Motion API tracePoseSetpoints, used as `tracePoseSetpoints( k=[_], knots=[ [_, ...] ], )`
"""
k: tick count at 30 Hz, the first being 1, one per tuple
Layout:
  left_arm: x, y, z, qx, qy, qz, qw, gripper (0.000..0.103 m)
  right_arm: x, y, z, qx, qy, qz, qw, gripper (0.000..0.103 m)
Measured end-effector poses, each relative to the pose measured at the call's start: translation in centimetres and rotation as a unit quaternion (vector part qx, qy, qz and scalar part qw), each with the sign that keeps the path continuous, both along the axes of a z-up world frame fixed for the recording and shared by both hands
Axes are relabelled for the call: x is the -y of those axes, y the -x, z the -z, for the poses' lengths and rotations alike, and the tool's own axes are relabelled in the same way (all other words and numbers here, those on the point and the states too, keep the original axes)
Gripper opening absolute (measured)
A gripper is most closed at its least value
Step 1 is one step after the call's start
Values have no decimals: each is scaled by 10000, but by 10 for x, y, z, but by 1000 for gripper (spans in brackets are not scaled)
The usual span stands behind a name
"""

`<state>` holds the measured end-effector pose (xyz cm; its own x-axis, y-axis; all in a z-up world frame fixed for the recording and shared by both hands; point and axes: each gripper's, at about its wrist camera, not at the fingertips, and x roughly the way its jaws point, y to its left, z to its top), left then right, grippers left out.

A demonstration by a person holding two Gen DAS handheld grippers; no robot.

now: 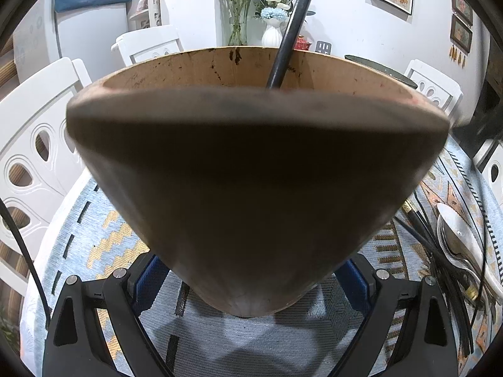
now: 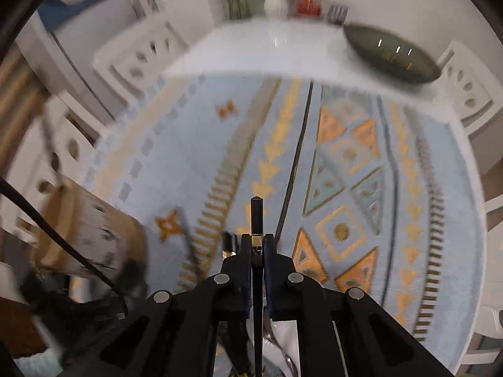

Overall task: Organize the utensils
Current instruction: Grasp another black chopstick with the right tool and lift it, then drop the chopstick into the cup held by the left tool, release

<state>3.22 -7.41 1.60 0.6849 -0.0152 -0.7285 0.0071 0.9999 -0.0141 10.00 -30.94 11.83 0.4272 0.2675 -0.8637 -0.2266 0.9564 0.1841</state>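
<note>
A: What does your left camera give you that the right doesn't?

B: The inside of the wooden holder (image 1: 251, 169). One black chopstick (image 1: 290, 28) stands in it, and your left gripper (image 1: 251, 282) clamps its base. More chopsticks and spoons (image 1: 456, 235) lie on the cloth (image 1: 103, 220) to its right.

A: And the right?

B: Your right gripper (image 2: 257, 245) has pinched narrow on a black chopstick (image 2: 256, 216) with a gold band, above the patterned cloth. The holder (image 2: 88, 235) sits blurred at lower left.

Left wrist view: utensil holder (image 1: 257, 188) fills frame centre between the gripper fingers, one chopstick (image 1: 292, 28) standing in it; spoons (image 1: 459, 238) and loose chopsticks (image 1: 440, 251) lie lower right on the tablecloth (image 1: 103, 207).
</note>
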Motion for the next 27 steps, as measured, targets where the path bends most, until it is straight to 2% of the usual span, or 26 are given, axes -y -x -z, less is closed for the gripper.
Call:
tracePoseSetpoints(
  k=[4,12,17,20,23,27],
  knots=[
    [-1,0,0,-3,7,1,10000,94,5,28,-52,925,-385,-122,9949,6],
    [0,0,0,-2,4,-1,10000,94,2,50,-115,1883,-506,-18,9808,6],
    [0,0,0,-2,3,-2,10000,94,-6,50,-174,2494,-1099,-148,9620,6],
    [0,0,0,-2,2,-2,10000,94,-16,48,-199,2624,-1669,-390,9496,6],
    [0,0,0,-2,1,-3,10000,94,-31,45,-208,2560,-2056,-649,9423,6],
    [0,0,0,-2,2,-4,10000,94,-51,41,-199,2343,-2117,-842,9451,6]
  ],
)
